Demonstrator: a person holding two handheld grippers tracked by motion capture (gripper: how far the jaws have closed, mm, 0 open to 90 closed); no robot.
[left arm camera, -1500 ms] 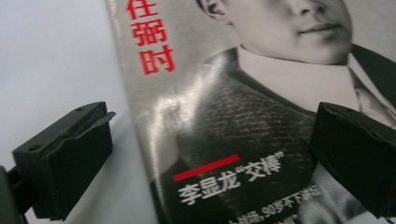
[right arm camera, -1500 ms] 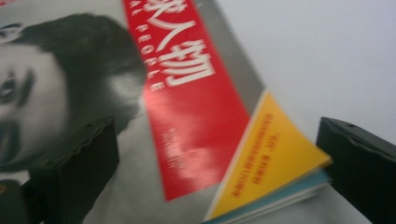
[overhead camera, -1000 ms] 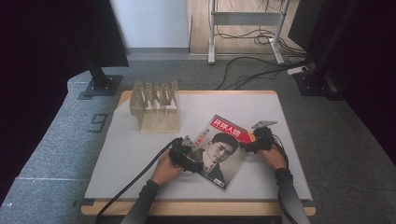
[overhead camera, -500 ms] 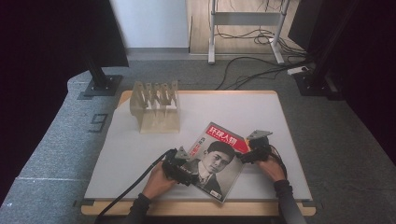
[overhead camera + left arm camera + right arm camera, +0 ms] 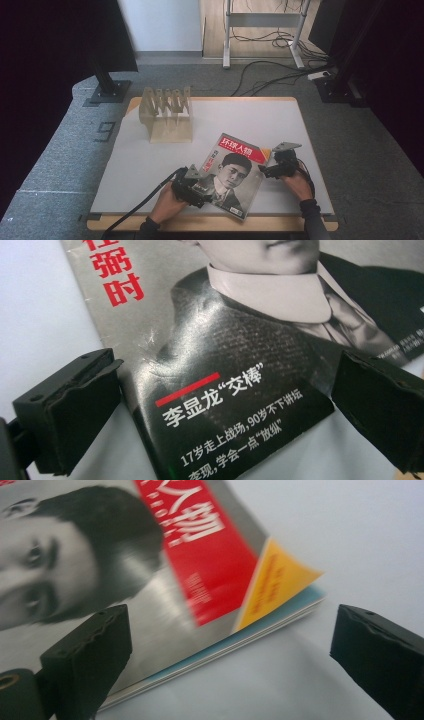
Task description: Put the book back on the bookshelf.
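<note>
A magazine (image 5: 232, 172) with a red title band and a portrait cover lies flat on the white table mat (image 5: 140, 165), near the front edge. My left gripper (image 5: 200, 187) is at its lower left corner. In the left gripper view the left gripper (image 5: 225, 390) stands open, its jaws wide on either side of the magazine (image 5: 225, 365) corner. My right gripper (image 5: 268, 171) is at the right edge of the cover. In the right gripper view the right gripper (image 5: 225, 635) is open, with the magazine (image 5: 200, 580) corner and its slightly lifted yellow triangle between the jaws.
A light wooden slotted rack (image 5: 167, 114) stands at the back left of the mat. Cables trail from both grippers toward the front edge. Beyond the table are a black stand base (image 5: 107, 92), floor cables and a metal frame (image 5: 262, 22).
The magazine and both grippers have shifted toward the front edge of the table, the hands drawing back with them. The rack has not moved.
</note>
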